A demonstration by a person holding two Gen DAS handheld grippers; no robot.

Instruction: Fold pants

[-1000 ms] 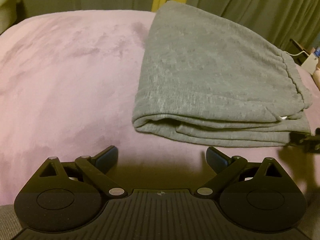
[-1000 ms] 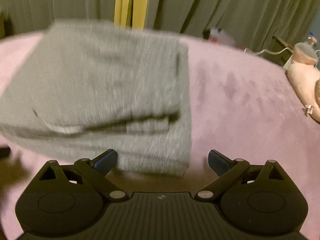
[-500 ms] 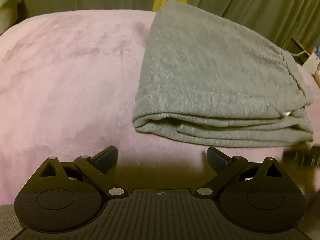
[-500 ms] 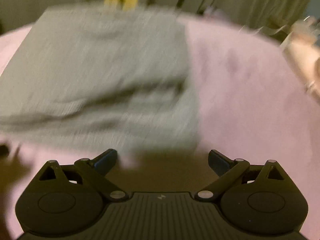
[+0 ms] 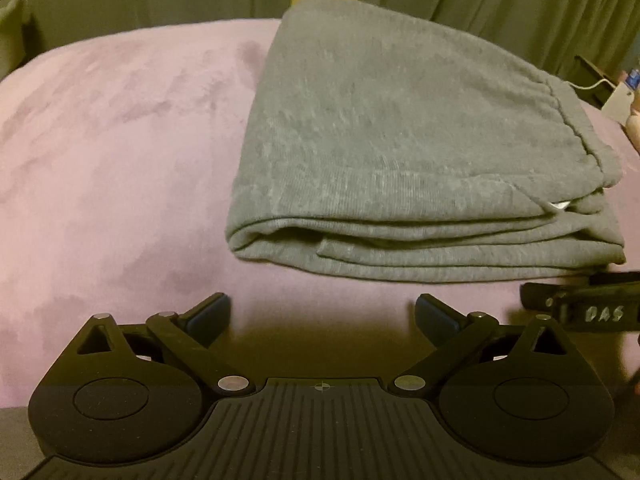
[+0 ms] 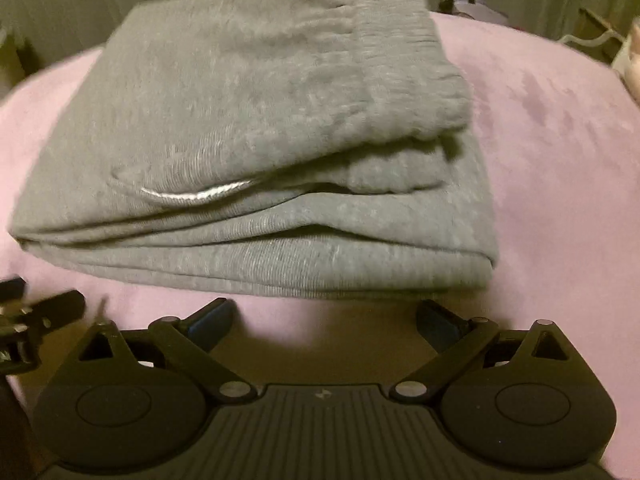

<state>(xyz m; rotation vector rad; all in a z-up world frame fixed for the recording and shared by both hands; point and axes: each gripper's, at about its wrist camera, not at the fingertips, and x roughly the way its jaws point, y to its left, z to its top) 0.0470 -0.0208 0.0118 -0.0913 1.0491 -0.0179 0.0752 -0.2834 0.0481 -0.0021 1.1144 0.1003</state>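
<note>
1. Pants (image 5: 400, 152) lie on the pink bed (image 5: 120, 160) as a compact grey stack of several layers; the elastic waistband (image 6: 404, 60) sits on top at the right side in the right wrist view, and a white drawstring (image 6: 196, 195) peeks out between the layers.
2. Left tongs (image 5: 322, 314) are spread and empty, just short of the stack's near edge, exactly as one second ago.
3. Right tongs (image 6: 324, 320) are spread and empty. Over the last second the right wrist view has gone from blurred to nearly sharp, and it now faces the stack's front edge squarely.
4. Right tool now shows at the right edge of the left wrist view, lower and clear of the cloth.
5. Judgement: both tools are released and backed off, and the stack holds its shape unaided. Folding appears complete; at most a slight squaring of the uneven right corner remains.
</note>
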